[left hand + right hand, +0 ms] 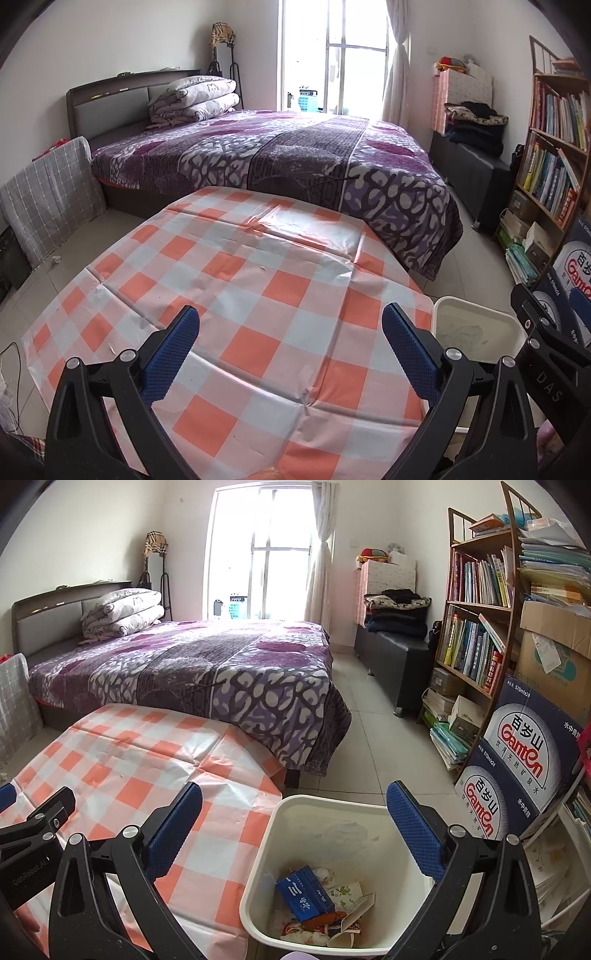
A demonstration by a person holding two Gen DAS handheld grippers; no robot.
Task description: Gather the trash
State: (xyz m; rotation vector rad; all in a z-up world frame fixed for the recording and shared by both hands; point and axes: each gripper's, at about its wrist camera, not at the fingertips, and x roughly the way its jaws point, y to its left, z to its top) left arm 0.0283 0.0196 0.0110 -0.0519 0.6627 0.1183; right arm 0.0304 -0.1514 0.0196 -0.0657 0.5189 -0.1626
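A glossy, creased plastic checked tablecloth lies beside a smooth matt plastic bin holding paper and shiny wrappers; far off, a soft cloth bedspread.

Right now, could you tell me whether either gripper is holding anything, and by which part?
Nothing is held. The left gripper is open above the checked tablecloth, and the right gripper is open over the bin.

Left gripper and right gripper both hang level, side by side, jaws spread wide and empty.
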